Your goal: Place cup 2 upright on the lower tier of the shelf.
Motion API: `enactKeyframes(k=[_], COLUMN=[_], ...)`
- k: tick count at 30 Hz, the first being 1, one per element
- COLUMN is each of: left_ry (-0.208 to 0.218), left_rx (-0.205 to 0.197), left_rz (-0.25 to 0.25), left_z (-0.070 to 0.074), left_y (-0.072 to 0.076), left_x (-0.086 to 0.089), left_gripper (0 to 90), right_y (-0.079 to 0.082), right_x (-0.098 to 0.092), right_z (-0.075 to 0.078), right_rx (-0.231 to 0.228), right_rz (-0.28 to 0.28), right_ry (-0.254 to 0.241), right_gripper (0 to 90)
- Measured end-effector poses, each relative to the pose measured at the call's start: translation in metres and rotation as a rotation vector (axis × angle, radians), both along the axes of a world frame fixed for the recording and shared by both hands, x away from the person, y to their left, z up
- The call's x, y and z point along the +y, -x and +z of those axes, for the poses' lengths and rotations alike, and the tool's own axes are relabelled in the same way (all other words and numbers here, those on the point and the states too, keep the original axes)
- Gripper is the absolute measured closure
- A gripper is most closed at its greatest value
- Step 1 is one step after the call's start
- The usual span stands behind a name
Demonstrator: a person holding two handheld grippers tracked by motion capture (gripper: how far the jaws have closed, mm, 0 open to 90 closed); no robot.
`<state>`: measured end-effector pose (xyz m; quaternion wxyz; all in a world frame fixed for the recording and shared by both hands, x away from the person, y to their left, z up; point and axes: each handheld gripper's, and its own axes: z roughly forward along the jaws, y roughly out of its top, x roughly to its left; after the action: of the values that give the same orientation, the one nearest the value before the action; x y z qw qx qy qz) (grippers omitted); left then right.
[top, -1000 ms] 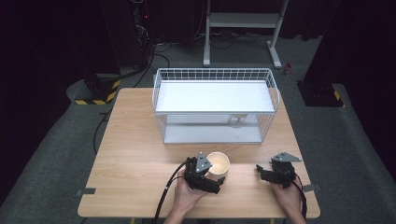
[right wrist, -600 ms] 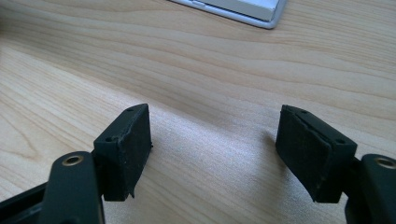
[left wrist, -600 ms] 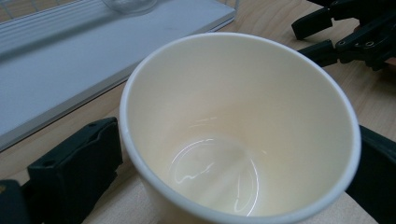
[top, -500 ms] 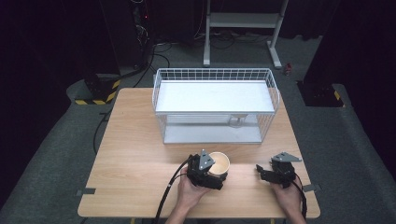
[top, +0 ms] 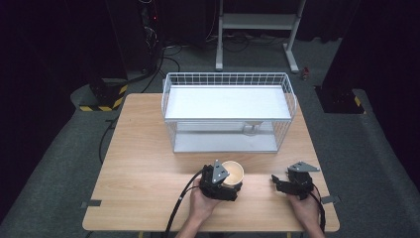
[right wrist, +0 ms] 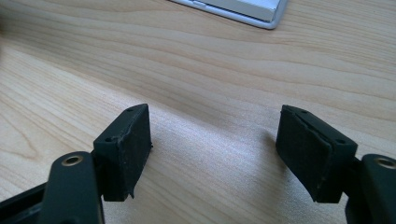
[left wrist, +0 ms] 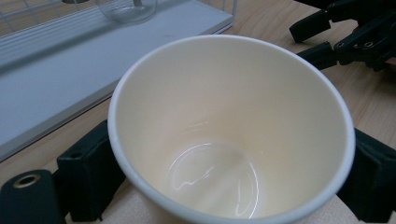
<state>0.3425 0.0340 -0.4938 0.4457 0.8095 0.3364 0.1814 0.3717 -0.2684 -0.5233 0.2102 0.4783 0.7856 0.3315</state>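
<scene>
An empty paper cup [top: 233, 172], white outside and cream inside, stands upright on the wooden table [top: 148, 163] near its front edge. My left gripper [top: 229, 184] is shut on the cup; in the left gripper view the cup [left wrist: 224, 140] sits between the gripper [left wrist: 229, 191], and a black pad presses each side of it. To the cup's right, my right gripper [top: 276, 183] rests open on the table with its jaws toward the cup. In the right gripper view the gripper [right wrist: 215, 154] has only bare wood between its jaws.
A white wire rack [top: 228, 79] with a white shelf stands at the back middle of the table. A clear glass [top: 252, 130] sits on its lower tray [left wrist: 70, 79]. That tray's corner [right wrist: 247, 9] lies ahead of my right gripper. Dark floor and cables surround the table.
My left gripper has edged slightly right against the cup. The cup and the right gripper stay where they were.
</scene>
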Motion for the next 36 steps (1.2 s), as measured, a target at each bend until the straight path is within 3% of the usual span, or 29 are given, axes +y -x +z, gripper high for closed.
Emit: enactKeyframes(k=[9,21,32,36], left_ry=[0.012,0.033,0.059,0.023], left_rx=[0.001,0.003,0.037,0.044], left_rz=[0.014,0.03,0.04,0.015], left_z=[0.003,0.019,0.021,0.024], left_y=[0.0,-0.006,-0.013,-0.015], left_x=[0.006,0.011,0.018,0.019], left_gripper=[9.7,9.7,9.7,9.7], right_y=[0.0,0.0,0.0,0.0], right_x=[0.0,0.0,0.0,0.0], right_z=[0.0,0.0,0.0,0.0], right_rx=[0.0,0.0,-0.002,-0.002], right_rz=[0.0,0.001,0.01,0.009], right_ry=[0.0,0.0,0.004,0.003], right_gripper=[26.4,26.5,26.4,26.4])
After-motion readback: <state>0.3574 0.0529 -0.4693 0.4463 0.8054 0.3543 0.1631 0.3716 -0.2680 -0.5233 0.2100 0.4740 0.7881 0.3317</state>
